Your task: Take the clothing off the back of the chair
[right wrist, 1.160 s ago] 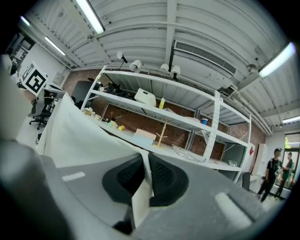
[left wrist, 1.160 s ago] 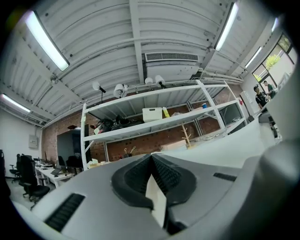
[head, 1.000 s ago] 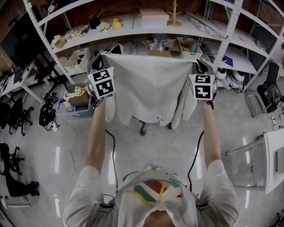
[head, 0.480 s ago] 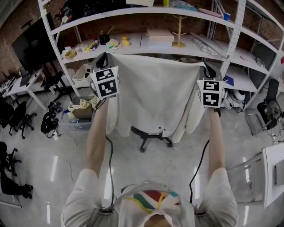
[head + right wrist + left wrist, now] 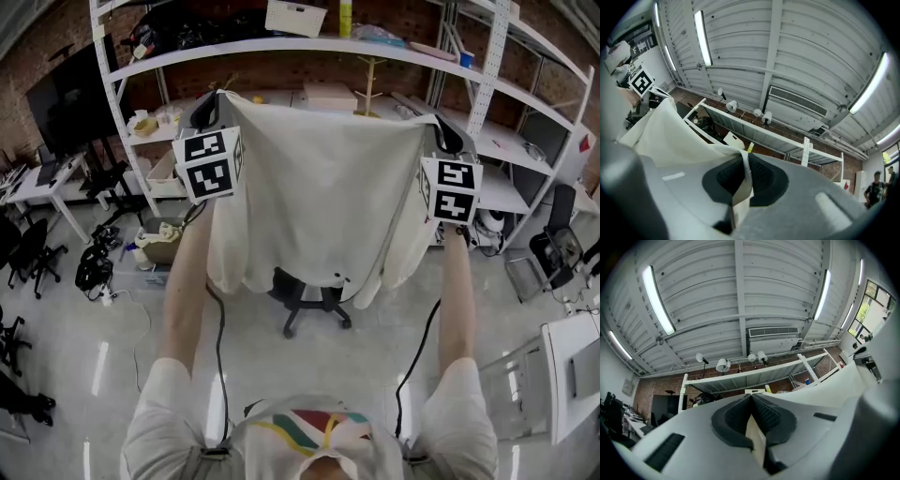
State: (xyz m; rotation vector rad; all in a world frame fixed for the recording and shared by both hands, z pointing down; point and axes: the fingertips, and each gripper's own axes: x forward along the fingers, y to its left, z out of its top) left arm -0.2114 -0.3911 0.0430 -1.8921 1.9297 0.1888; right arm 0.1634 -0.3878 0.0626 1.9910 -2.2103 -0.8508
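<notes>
Peeking below clothing [image 5: 319, 187], chair [image 5: 314, 298]: head view only

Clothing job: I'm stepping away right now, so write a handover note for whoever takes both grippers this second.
Left gripper: shut on the cream garment at its top left corner.
Right gripper: shut on its top right corner.
Garment: hangs spread between the grippers, high in front of the shelves. It hides the back of the chair; only seat and base show.
Done: both grips made, garment raised.
Left: probably draw it clear of the chair; whether it is already free cannot be seen.
</notes>
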